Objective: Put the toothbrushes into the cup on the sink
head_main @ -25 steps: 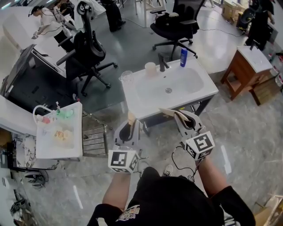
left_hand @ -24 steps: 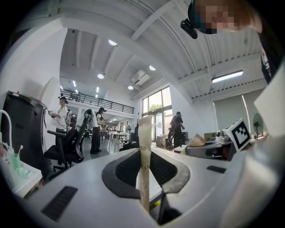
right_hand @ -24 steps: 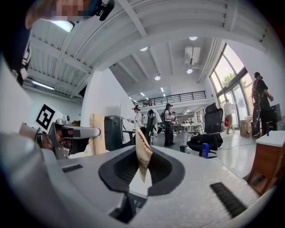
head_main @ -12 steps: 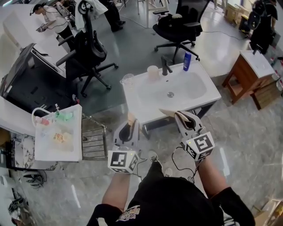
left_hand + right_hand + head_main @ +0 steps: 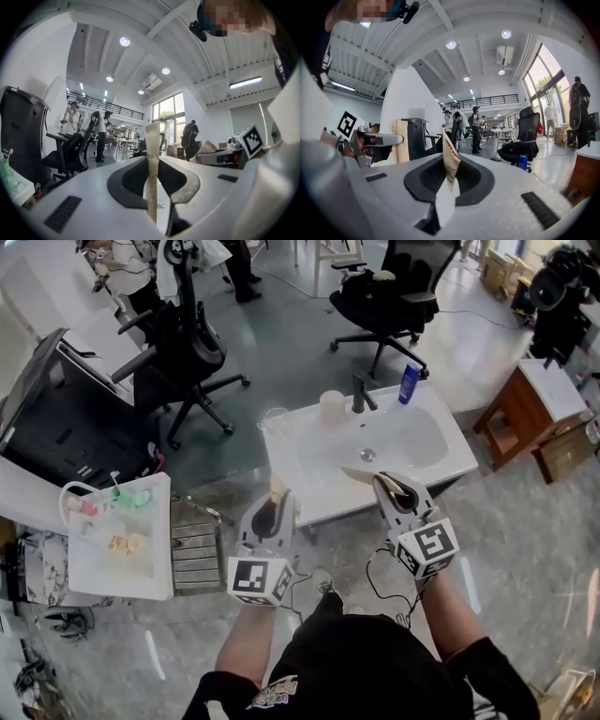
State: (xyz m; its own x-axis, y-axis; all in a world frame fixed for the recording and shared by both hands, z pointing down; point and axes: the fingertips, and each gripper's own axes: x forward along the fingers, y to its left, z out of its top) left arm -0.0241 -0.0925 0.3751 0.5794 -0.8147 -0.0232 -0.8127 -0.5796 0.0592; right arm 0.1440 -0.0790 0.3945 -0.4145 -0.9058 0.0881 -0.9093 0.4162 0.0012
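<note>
Item 1: left toothbrush (image 5: pixel 152 154). A flat strip in tan wrapping with small print on it. It stands upright, and its upper end rises above the jaw tips.

Item 2: right toothbrush (image 5: pixel 450 158). Same tan wrapping. It is tilted, and in the head view it points left across the near edge of the sink.

Item 3: left gripper (image 5: pixel 273 505). The jaws are nearly together and pinch the left toothbrush between the pads. It is held level, in front of the sink's near left corner.

Item 4: right gripper (image 5: pixel 384 486). The jaws are drawn in tight on the lower part of the right toothbrush. It is also held level, over the near rim of the sink.

Item 5: cup (image 5: pixel 332 405). Pale beige and upright, it stands on the far rim of the sink just left of the faucet. It is well apart from both toothbrushes.

Item 6: sink (image 5: pixel 450 457). A white basin on a stand with a drain in the middle. A dark faucet (image 5: pixel 361 390) rises at the back. A blue bottle (image 5: pixel 409 382) stands to the faucet's right, and a clear glass (image 5: pixel 274 419) sits at the far left corner.

Item 7: surroundings.
- Two black office chairs (image 5: pixel 184 351) on the grey floor beyond the sink.
- A wooden cabinet (image 5: pixel 521 409) to the right.
- A white tray (image 5: pixel 148 563) holding small bottles to the left, with a wire rack (image 5: pixel 197 542) beside it.
</note>
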